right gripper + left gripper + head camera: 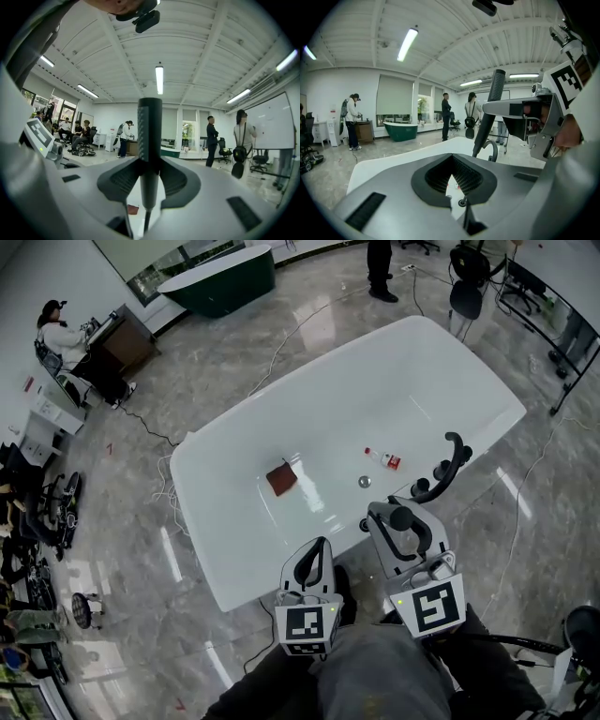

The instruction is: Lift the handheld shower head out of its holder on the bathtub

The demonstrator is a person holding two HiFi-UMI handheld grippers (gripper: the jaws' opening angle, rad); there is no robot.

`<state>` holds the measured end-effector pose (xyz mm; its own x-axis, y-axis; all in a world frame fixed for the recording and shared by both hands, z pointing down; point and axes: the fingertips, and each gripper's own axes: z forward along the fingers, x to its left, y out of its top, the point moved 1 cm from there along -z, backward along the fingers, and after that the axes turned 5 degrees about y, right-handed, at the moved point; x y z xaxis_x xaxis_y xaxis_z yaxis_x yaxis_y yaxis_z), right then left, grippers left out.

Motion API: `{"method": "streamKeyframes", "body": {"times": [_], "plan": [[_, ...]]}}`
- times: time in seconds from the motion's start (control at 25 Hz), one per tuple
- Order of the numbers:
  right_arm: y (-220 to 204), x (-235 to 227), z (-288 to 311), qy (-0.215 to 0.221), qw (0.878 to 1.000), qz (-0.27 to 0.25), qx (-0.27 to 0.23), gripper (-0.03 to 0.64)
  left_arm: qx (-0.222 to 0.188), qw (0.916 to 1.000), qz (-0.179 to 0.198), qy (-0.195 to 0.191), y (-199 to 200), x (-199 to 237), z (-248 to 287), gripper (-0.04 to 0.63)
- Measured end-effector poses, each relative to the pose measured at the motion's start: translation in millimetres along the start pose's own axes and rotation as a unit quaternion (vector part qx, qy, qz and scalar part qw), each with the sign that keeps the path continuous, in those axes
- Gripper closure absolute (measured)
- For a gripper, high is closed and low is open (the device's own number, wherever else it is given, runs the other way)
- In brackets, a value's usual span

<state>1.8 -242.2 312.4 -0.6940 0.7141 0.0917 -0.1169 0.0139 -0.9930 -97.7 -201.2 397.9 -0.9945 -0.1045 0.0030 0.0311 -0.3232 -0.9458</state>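
In the head view the right gripper [397, 520], over the bathtub's [234, 587] near rim beside the faucet [450, 465], clamps the shower head [403, 517]; the left gripper view shows the left gripper [451, 185] closed, empty; in the right gripper view, pads [123, 180] squeeze its upright handle.

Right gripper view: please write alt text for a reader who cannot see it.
The right gripper is shut on the dark shower head, which stands upright between its jaws. Behind it, several people stand in a bright room.
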Motion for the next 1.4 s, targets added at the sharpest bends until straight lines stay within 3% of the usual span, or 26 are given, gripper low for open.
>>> {"method": "streamKeyframes", "body": {"times": [0.44, 0.76, 1.04, 1.4], "plan": [[18, 1, -39, -0.003, 1.000, -0.006, -0.027, 0.477, -0.015, 0.9998, 0.017, -0.001, 1, -29, -29, 0.592], [49, 14, -77, 0.012, 0.999, -0.015, -0.049, 0.477, -0.012, 0.9996, 0.008, 0.023, -6, -41, -62, 0.592], [40, 29, -94, 0.002, 0.999, -0.016, -0.049, 0.477, 0.007, 1.0000, -0.002, 0.007, -32, -60, -87, 0.592], [39, 44, -96, -0.014, 0.999, -0.019, -0.036, 0.477, -0.004, 1.0000, -0.007, -0.001, -28, -53, -118, 0.592]]}}
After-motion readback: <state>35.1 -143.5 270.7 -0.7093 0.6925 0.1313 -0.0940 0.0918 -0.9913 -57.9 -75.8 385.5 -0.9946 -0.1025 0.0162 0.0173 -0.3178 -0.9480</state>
